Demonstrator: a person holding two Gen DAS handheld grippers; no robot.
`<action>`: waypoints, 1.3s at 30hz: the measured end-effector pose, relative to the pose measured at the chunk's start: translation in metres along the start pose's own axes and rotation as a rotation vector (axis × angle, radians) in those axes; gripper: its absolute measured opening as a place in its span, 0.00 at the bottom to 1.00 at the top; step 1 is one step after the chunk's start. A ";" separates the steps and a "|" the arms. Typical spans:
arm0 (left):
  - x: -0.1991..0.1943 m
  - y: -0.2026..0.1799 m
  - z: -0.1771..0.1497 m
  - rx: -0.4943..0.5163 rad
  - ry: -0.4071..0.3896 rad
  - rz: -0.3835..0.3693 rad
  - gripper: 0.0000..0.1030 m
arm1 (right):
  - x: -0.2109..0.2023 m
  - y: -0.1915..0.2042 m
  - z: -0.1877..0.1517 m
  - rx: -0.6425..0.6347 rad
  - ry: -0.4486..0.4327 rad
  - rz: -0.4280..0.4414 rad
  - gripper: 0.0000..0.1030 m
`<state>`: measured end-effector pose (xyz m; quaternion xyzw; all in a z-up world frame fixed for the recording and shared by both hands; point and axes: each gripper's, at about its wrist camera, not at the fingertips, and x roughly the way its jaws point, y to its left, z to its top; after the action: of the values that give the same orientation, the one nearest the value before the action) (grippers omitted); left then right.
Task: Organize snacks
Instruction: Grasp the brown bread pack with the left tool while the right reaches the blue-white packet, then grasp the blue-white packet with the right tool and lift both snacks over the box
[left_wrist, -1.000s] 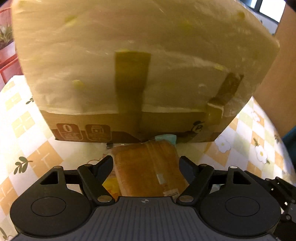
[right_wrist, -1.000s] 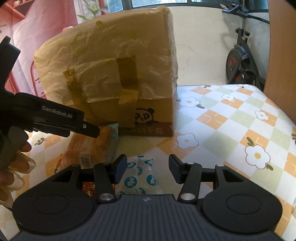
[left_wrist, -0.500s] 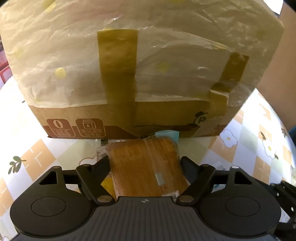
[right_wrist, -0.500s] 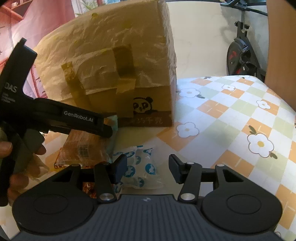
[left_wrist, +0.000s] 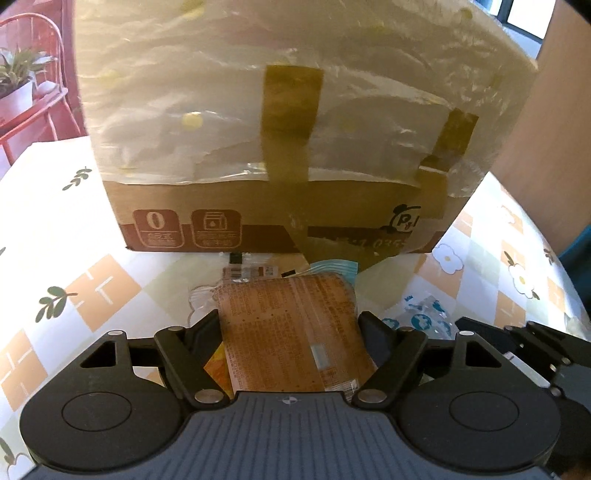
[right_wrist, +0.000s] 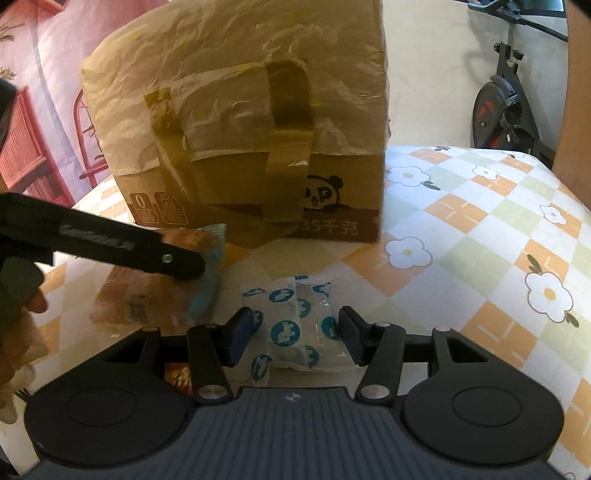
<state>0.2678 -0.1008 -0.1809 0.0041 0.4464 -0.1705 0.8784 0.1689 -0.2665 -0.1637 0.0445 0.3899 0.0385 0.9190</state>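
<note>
Right tongs (right_wrist: 295, 338) opening around blue-patterned snack packet (right_wrist: 295, 325), taped cardboard box (right_wrist: 255, 147) at 12 o'clock, left tongs (right_wrist: 184, 264) at 9 o'clock over brown snack pack (right_wrist: 147, 295), checkered desk (right_wrist: 480, 236)

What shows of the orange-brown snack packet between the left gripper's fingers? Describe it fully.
The orange-brown snack packet is a flat, glossy plastic pouch covered in fine print, with a small pale label and a teal end seam pointing at the cardboard box. It lies lengthwise in the left gripper, whose fingers sit against both long sides, apparently gripping it. It is low over the table, short of the box; whether it rests there is unclear. A yellow wrapper peeks out beneath.
</note>
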 end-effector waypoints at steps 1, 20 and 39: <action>-0.004 0.000 -0.001 0.003 -0.009 0.000 0.78 | 0.001 0.001 0.000 -0.005 0.002 -0.003 0.56; -0.071 0.045 -0.029 -0.077 -0.121 -0.021 0.78 | 0.019 0.018 0.003 -0.088 0.049 -0.070 0.56; -0.123 0.084 -0.004 -0.167 -0.280 0.014 0.77 | -0.033 0.030 0.032 -0.071 -0.088 -0.035 0.47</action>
<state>0.2230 0.0153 -0.0992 -0.0895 0.3322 -0.1256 0.9305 0.1676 -0.2414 -0.1150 0.0068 0.3484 0.0343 0.9367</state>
